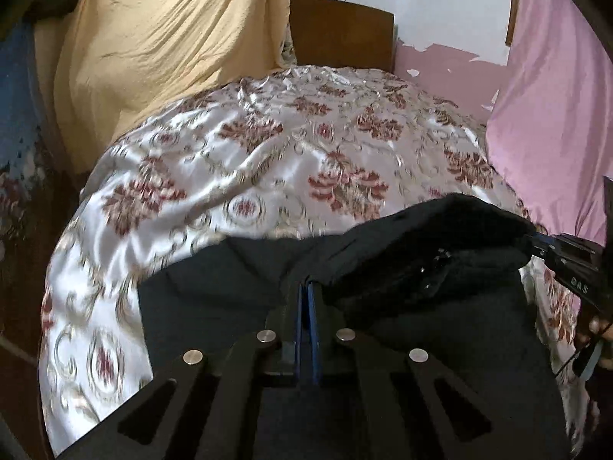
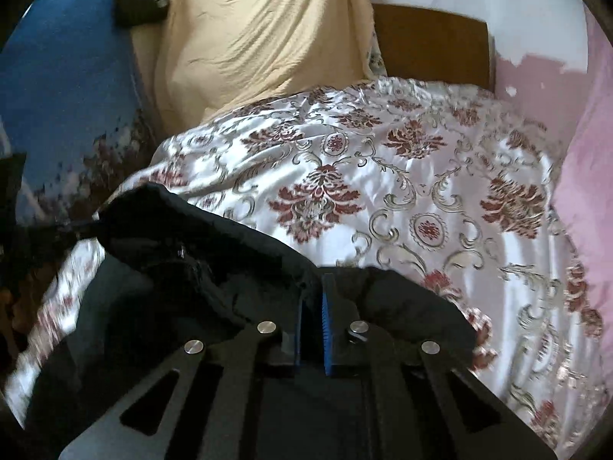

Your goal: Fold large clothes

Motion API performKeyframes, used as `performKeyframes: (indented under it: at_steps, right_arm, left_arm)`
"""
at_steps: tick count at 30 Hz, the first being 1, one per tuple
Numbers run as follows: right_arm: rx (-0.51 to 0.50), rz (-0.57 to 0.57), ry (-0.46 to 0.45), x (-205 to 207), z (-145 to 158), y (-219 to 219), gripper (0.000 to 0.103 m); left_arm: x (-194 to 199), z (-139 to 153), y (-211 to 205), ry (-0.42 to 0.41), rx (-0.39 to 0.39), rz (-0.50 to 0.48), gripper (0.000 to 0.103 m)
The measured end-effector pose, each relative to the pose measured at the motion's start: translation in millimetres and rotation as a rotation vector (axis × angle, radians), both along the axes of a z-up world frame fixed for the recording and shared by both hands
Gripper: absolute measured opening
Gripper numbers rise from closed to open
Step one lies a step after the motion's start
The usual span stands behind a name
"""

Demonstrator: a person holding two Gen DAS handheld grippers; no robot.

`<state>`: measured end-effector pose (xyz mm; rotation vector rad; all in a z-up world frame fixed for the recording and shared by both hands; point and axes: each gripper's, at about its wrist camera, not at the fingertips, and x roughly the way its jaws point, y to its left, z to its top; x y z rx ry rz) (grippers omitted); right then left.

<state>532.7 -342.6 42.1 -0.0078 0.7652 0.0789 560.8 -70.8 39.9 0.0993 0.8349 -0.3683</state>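
Black garment: large, dark, lying bunched on the near part of a floral satin bedspread, one folded edge raised. Left gripper: fingers pressed together, pinching a fold of the garment's cloth; right gripper: fingers likewise closed on its edge. Surroundings: yellow drape, wooden headboard, pink cloth.

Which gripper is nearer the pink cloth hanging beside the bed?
Right. The right gripper holds the black garment on the side toward the pink cloth; the left gripper grips it farther away.
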Motion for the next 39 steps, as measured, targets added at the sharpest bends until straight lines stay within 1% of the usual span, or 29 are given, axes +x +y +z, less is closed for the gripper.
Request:
performKeyframes:
  at_steps: [2,5,7,10,12,14,17,20,23,25,26,27,28,29,30,31,32,33,35,36,37,38,39]
  right_arm:
    - [-0.061,0.017,-0.001,-20.0,-7.9,10.1,0.007]
    - [-0.107,0.037,0.019,-39.9,-26.7,18.8,0.007]
    - [-0.123,0.038,0.039,-45.6,-41.4,20.6,0.007]
    - [-0.144,0.032,0.076,-42.6,-70.1,21.7,0.007]
    - [-0.157,0.029,0.07,-41.9,-86.7,23.3,0.007]
    - [-0.157,0.019,0.053,-42.6,-95.5,24.5,0.007]
    - [-0.142,0.004,0.037,-41.7,-98.8,23.0,0.007]
    - [-0.142,0.003,0.036,-42.6,-99.5,23.3,0.007]
    - [-0.117,0.008,0.031,-42.5,-99.0,21.3,0.008]
    - [-0.052,0.028,0.001,-48.4,-89.7,13.3,0.01]
    - [-0.018,0.045,-0.018,-52.9,-83.2,7.8,0.012]
    - [0.002,0.056,-0.042,-58.3,-74.3,2.6,0.017]
    - [0.009,0.056,-0.067,-62.9,-66.6,-1.3,0.028]
    - [0.021,0.057,-0.103,-67.9,-56.5,-5.9,0.035]
    - [0.04,0.062,-0.145,-71.9,-44.7,-11.2,0.047]
    - [0.061,0.062,-0.191,-72.8,-30.4,-17.1,0.053]
    - [0.074,0.049,-0.219,-66.6,-17.8,-21.8,0.054]
    - [0.082,0.028,-0.225,-57.9,-9.8,-24.7,0.054]
    - [0.162,-0.053,-0.204,-22.1,9.3,-34.8,0.054]
    - [0.202,-0.07,-0.19,-8.4,12.9,-35.6,0.054]
    - [0.259,-0.078,-0.153,13.9,14.5,-36.5,0.054]
    - [0.299,-0.073,-0.116,33.8,11.8,-34.4,0.054]
    - [0.32,-0.067,-0.093,47.1,7.8,-30.5,0.053]
  left_arm:
    - [-12.8,-14.8,4.4,0.01,0.015,0.009,0.004]
    - [-19.3,-41.7,15.1,0.068,-0.021,0.031,0.004]
    - [-18.8,-58.9,17.2,0.095,-0.035,0.038,0.004]
    - [-17.6,-79.9,12.7,0.104,-0.035,0.035,0.003]
    - [-17.5,-92.9,8.0,0.111,-0.025,0.034,0.003]
    - [-17.1,-106.0,5.4,0.106,-0.026,0.034,0.002]
    - [-16.2,-113.4,6.8,0.09,-0.053,0.041,0.002]
    - [-17.8,-108.8,16.1,0.077,-0.106,0.044,0.004]
    - [-24.0,-98.1,29.8,0.078,-0.141,0.088,0.004]
    - [-32.0,-86.9,39.7,0.067,-0.174,0.108,0.006]
    - [-36.0,-80.8,44.4,0.054,-0.186,0.098,0.008]
    - [-39.9,-73.8,47.4,0.035,-0.19,0.083,0.011]
    - [-44.3,-64.2,51.3,-0.001,-0.196,0.072,0.018]
    - [-45.9,-55.9,55.2,-0.034,-0.208,0.073,0.026]
    - [-45.8,-47.2,57.5,-0.065,-0.223,0.078,0.031]
    - [-42.5,-36.6,58.4,-0.101,-0.24,0.086,0.044]
    - [-33.6,-24.4,55.3,-0.136,-0.241,0.109,0.057]
    - [-23.3,-15.6,51.0,-0.15,-0.237,0.133,0.059]
    - [5.9,-0.2,37.2,-0.139,-0.248,0.161,0.059]
    - [24.8,4.7,27.2,-0.112,-0.251,0.171,0.059]
    - [44.3,7.3,16.3,-0.09,-0.26,0.168,0.059]
    - [52.8,6.4,9.6,-0.077,-0.267,0.161,0.059]
    - [66.4,2.9,-0.9,-0.046,-0.271,0.144,0.059]
